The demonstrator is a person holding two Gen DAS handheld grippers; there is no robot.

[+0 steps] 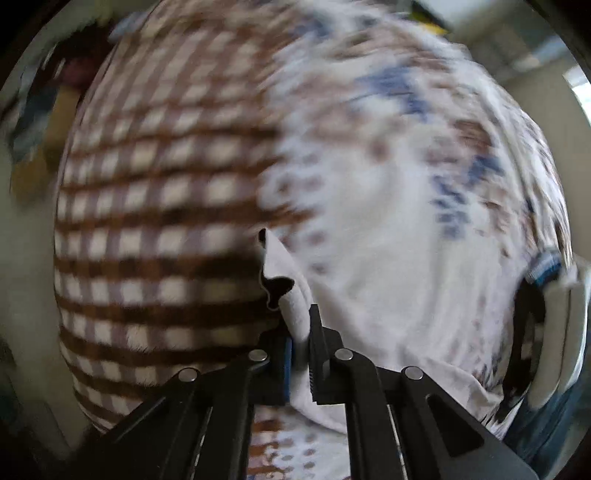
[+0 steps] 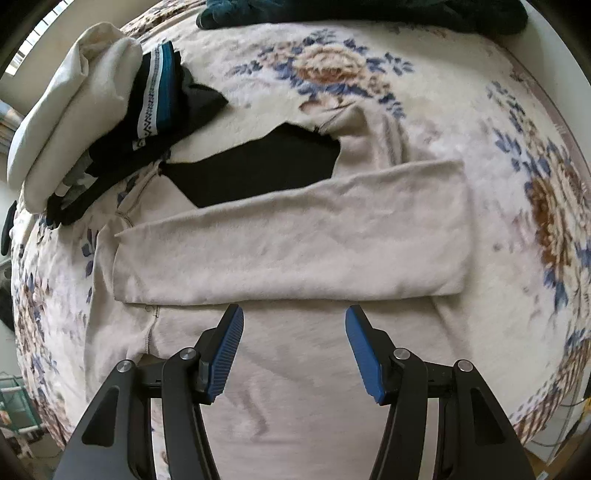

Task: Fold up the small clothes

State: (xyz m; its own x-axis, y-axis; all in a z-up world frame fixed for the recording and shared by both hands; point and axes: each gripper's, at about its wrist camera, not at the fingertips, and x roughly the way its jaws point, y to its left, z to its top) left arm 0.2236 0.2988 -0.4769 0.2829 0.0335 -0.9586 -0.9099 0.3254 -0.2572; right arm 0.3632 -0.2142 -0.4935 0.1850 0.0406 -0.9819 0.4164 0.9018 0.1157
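Beige knit fabric fills the right wrist view: a garment (image 2: 295, 240) lies flat on a flowered blanket (image 2: 517, 147), with one long panel folded across it from left to right and a black lining showing at its upper edge. The right gripper (image 2: 294, 332) points down over the lower part of this garment; its blue-padded fingers (image 2: 225, 354) stand apart, with nothing between them and no cloth touched. At upper left, a stack of folded clothes (image 2: 110, 110) rests on the blanket, a cream piece beside a dark piece with a teal and white band. A dark green cloth (image 2: 332, 11) lies along the far edge. In the blurred left wrist view, the left gripper (image 1: 301, 354) is clamped on a fold of the pale garment (image 1: 291, 306), which rises between its fingers. A brown checked cloth (image 1: 166, 203) lies to the left, beside the flowered blanket.
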